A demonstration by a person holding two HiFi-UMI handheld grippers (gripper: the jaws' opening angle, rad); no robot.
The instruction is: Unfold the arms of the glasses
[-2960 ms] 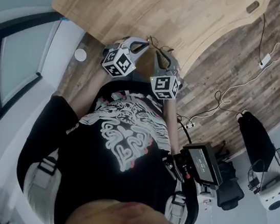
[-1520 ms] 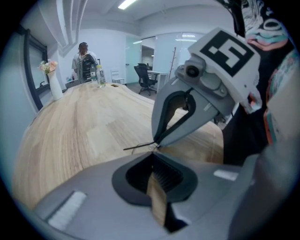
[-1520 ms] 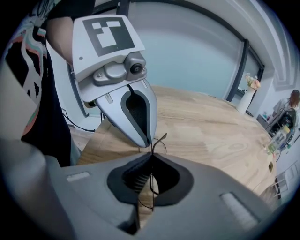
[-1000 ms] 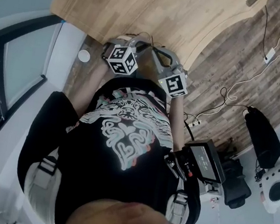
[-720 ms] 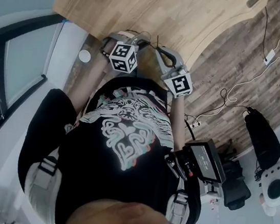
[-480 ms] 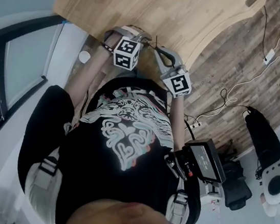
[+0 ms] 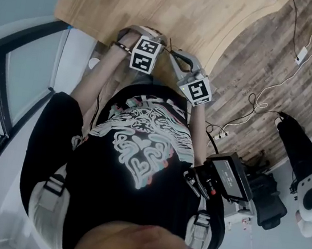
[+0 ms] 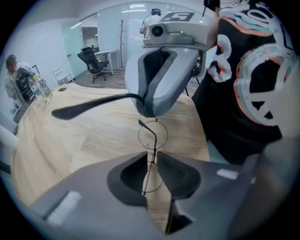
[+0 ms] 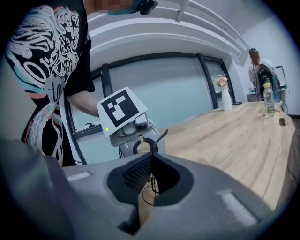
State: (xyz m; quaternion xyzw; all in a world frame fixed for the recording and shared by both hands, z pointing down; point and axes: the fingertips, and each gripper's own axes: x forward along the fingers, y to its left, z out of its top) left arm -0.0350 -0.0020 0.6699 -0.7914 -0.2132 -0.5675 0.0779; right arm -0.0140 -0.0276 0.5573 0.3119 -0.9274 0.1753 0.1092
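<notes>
Thin wire glasses with round lenses hang just above the wooden table, held between both grippers. My left gripper is shut on the front frame, between the two lenses. In the left gripper view my right gripper faces me, shut on one arm, whose dark tip sticks out to the left. In the right gripper view the jaws of the right gripper pinch that arm, and the left gripper sits just behind. In the head view both grippers meet at the table's near edge; the glasses barely show.
The person stands tight against the table's edge. At the table's far end stand bottles and a white vase. An office chair and a person are in the background. Cables lie on the floor at the right.
The left gripper has turned and shifted up and to the right, toward the right gripper's jaws. The right gripper has barely moved. Both stay shut on the glasses.
</notes>
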